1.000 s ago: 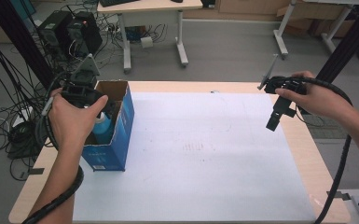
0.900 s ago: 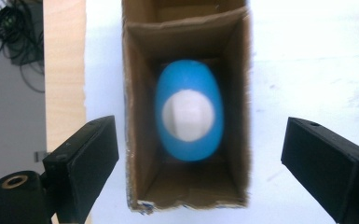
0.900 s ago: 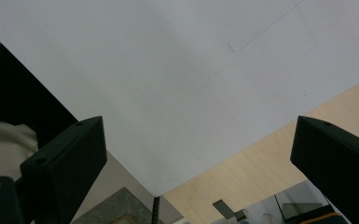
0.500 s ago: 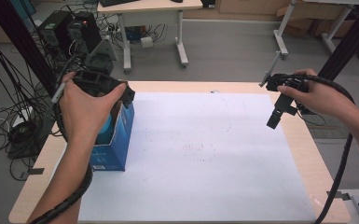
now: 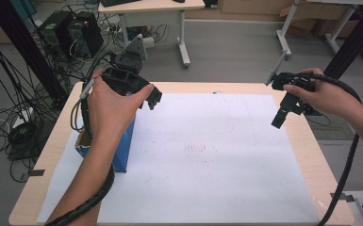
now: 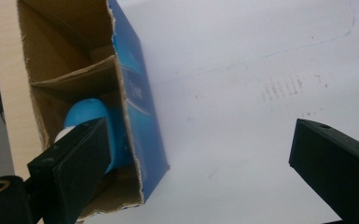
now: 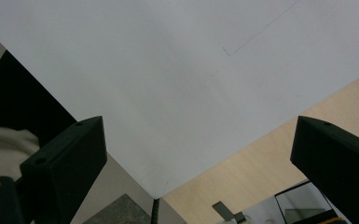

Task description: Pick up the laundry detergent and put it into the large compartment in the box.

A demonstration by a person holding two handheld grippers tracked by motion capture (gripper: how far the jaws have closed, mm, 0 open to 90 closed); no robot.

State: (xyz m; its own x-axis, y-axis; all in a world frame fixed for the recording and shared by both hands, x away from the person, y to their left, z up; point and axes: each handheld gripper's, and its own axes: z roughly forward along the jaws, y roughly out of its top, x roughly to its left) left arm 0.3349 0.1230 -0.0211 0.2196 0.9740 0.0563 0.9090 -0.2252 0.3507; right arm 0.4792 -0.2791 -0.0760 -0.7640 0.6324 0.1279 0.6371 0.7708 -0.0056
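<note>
A blue cardboard box point(image 5: 123, 149) with an open top stands at the table's left, mostly hidden under my left hand. In the left gripper view the box point(image 6: 139, 107) holds a blue bottle-like thing with a white end point(image 6: 89, 111), lying in its near compartment. My left gripper point(image 5: 153, 99) hovers above the box's right edge. Its jaws have just been opening and now stand wide with nothing between them point(image 6: 193, 158). My right gripper point(image 5: 283, 114) hangs open over the paper's right edge, empty point(image 7: 196, 149).
A large white paper sheet point(image 5: 207, 160) covers most of the wooden table point(image 5: 59, 132). Beyond the far edge are a desk, computer towers point(image 5: 75, 30) and floor cables. Cables trail from both grippers. A dark post stands at the right.
My left gripper came up out of the box and moved right, leaving the blue thing inside, and its jaws spread wider. The right gripper stayed where it was.
</note>
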